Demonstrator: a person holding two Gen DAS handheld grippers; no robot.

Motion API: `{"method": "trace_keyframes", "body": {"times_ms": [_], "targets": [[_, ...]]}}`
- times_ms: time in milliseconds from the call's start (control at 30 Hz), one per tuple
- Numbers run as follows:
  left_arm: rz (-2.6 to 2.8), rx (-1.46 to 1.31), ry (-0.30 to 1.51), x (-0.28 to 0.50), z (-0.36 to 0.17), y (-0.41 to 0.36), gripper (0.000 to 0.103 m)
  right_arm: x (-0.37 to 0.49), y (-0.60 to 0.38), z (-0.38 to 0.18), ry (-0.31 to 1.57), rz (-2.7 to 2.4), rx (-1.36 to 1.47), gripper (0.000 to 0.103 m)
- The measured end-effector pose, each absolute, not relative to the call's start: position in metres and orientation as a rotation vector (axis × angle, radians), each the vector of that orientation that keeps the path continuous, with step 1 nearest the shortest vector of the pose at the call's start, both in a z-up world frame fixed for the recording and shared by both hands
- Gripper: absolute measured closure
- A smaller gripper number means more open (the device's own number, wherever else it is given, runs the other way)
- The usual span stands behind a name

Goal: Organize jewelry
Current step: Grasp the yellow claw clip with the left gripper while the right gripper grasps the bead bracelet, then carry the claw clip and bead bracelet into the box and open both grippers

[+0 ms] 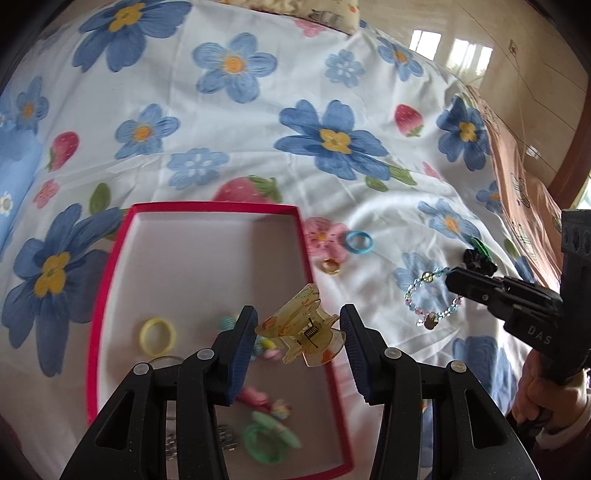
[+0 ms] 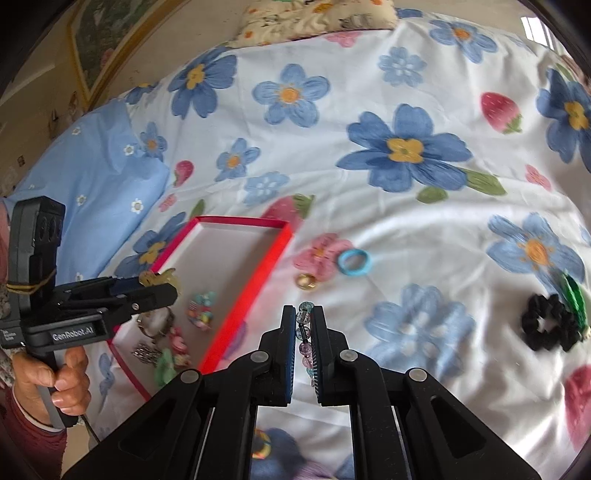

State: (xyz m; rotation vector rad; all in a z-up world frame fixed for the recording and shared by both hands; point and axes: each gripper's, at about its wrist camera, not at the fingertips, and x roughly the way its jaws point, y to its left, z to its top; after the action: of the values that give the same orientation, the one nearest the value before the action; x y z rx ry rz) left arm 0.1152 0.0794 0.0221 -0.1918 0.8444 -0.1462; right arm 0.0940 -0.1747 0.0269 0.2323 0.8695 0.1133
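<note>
A red-rimmed box [image 1: 110, 266] with a white floor lies on the flowered sheet and holds several hair ties and clips. My left gripper [image 1: 298, 325] hangs over its right edge with a yellow translucent claw clip [image 1: 303, 332] between its fingers; the clip touches both pads only loosely, if at all. My right gripper [image 2: 303, 325] is shut on a beaded bracelet [image 2: 304, 332], which still lies on the sheet in the left wrist view [image 1: 432, 299]. The box also shows in the right wrist view [image 2: 255, 284].
On the sheet to the right of the box lie a blue hair tie [image 2: 353, 261], a gold ring [image 2: 305, 281], a black scrunchie [image 2: 550, 326] and a green clip [image 2: 574, 299]. A pillow [image 2: 317, 18] lies at the far end. A brown cardboard box [image 1: 517, 166] stands at the right.
</note>
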Motion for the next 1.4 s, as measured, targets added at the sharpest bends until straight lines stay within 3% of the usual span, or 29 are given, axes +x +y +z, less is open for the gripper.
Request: {"method": "trace_keyframes", "body": {"times_ms": [833,1400], "targets": [[0.025,-0.229,0.887,0.144,0.002,0.153,0.057,0.163,-0.093,0.027,0.857,0.307,0.244,0.096],[0.067,-0.184,0.988,0.2,-0.046,0.16,0.057,0.21,-0.071,-0.028,0.956,0.311,0.261,0.096]]}}
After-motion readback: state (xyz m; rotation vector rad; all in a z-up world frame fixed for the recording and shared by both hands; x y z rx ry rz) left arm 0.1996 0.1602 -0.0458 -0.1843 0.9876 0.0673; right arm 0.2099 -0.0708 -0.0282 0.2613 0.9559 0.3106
